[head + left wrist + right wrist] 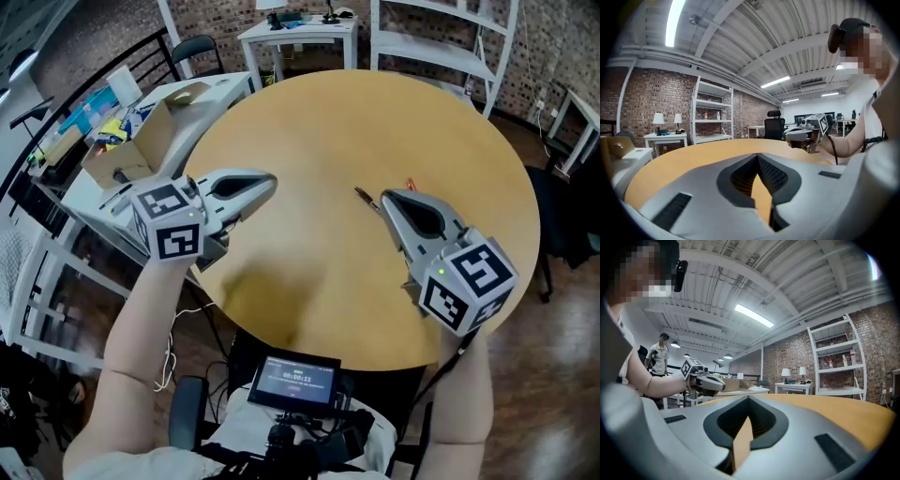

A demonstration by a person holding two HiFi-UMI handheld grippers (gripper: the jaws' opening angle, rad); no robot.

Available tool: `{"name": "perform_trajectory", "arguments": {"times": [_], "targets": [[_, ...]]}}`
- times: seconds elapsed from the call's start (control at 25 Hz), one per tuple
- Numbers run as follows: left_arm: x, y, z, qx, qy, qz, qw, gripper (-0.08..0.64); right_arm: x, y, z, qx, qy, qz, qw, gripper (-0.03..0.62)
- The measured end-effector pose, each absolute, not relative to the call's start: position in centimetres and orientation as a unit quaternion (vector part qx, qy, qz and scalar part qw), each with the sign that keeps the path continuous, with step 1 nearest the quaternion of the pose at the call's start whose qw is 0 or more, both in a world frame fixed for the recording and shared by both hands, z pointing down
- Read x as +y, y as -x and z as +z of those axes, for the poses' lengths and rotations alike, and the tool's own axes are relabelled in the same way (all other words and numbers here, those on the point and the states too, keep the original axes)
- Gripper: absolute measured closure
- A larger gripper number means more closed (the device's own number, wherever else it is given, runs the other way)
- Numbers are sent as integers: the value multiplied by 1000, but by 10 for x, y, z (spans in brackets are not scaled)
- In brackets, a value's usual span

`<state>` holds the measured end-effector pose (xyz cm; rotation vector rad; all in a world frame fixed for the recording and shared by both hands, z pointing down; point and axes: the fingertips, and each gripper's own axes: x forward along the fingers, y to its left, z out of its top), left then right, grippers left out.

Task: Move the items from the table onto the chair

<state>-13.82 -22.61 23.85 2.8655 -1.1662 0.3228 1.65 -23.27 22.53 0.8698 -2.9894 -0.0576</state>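
Closest to the person, a small screen [298, 380] sits at chest level, its print too small to read. Just past it, 2 bare forearms reach over the near rim of the round wooden surface [309, 281].

The left tool [270, 183] hangs above the surface's left part. Its own view shows it clenched, tips together, with only a sliver of tabletop showing through the gap behind them and nothing held. The right tool [384, 197] hangs over the right part, tips also pressed together and empty. The 2 tools point inward, toward each other, and stand well apart.

A slim dark item [363, 195] lies on the surface just beside the right tool's tip; whether they touch I cannot tell. An orange-red bit [411, 182] shows right beyond that tool's jaw. Whether these 2 are 1 thing I cannot tell.

Off the surface's left edge, an open cardboard box [141, 141] rests on a white desk [94, 197]. Farther back stand a black chair [197, 47], a small white table [300, 33] and white shelving [441, 42] against a brick wall [216, 19]. In the right gripper view a second person [659, 358] stands far off.
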Motion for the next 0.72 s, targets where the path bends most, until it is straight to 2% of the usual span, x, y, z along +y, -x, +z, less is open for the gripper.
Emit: {"name": "perform_trajectory", "arguments": {"times": [0.48, 0.72], "targets": [[-231, 12, 237, -304, -949, 82, -8, 551, -233, -92, 237, -941, -338, 4, 24, 589], [-234, -17, 236, -295, -952, 85, -15, 553, -233, -101, 232, -940, -341, 1, 25, 589]]}}
